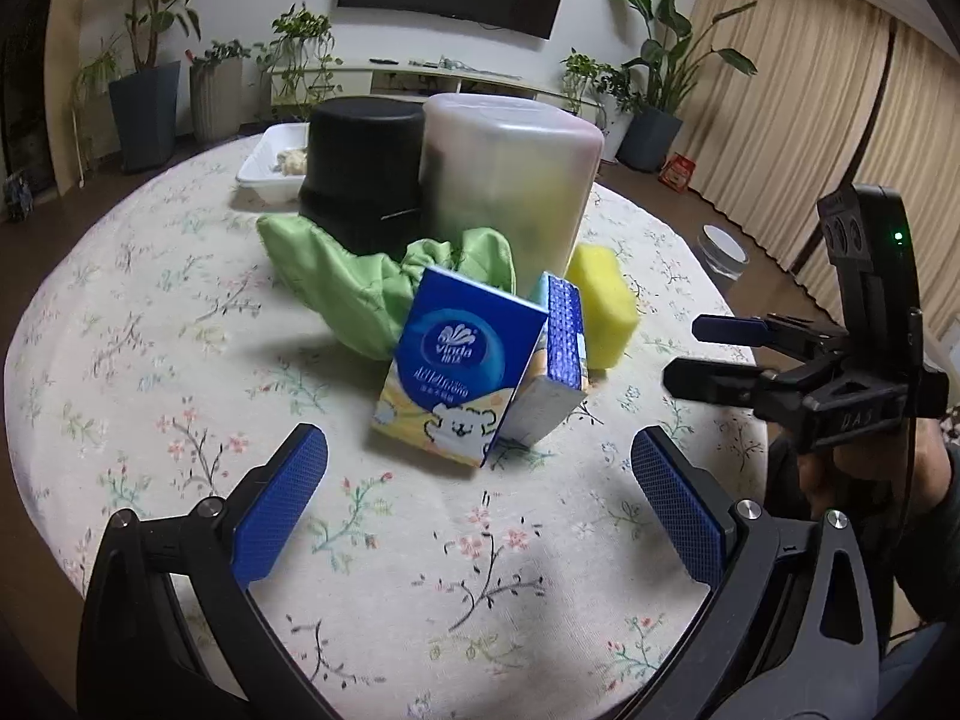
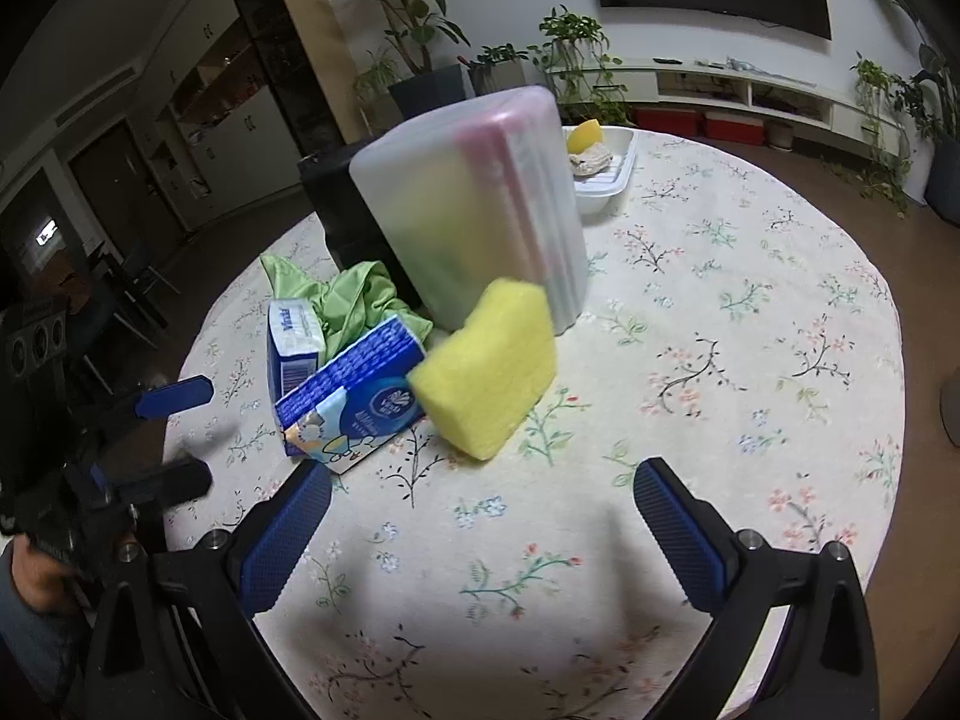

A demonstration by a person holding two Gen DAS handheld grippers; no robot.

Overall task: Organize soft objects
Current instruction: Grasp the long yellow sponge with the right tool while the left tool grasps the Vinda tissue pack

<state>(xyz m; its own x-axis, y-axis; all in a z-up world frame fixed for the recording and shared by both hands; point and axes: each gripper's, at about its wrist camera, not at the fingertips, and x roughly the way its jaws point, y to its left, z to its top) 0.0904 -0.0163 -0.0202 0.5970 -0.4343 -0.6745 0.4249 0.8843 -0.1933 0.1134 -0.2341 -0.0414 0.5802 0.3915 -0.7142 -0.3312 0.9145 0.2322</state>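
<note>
Two blue tissue packs lean together mid-table: one (image 1: 456,372) faces me, the other (image 1: 555,354) stands behind it. In the right wrist view they are the near pack (image 2: 354,402) and the far pack (image 2: 294,348). A yellow sponge (image 1: 603,312) (image 2: 489,366) sits to their right. A crumpled green cloth (image 1: 372,288) (image 2: 360,300) lies behind. My left gripper (image 1: 480,498) hovers open just short of the packs, holding nothing. My right gripper (image 2: 480,522) (image 1: 684,354) is open in front of the sponge, also with nothing in it.
A frosted translucent container (image 1: 510,180) (image 2: 480,204) and a black container (image 1: 360,168) stand upturned behind the soft things. A white tray (image 1: 267,165) (image 2: 606,180) with items sits at the far side. The floral tablecloth (image 1: 180,360) covers a round table. Potted plants line the wall.
</note>
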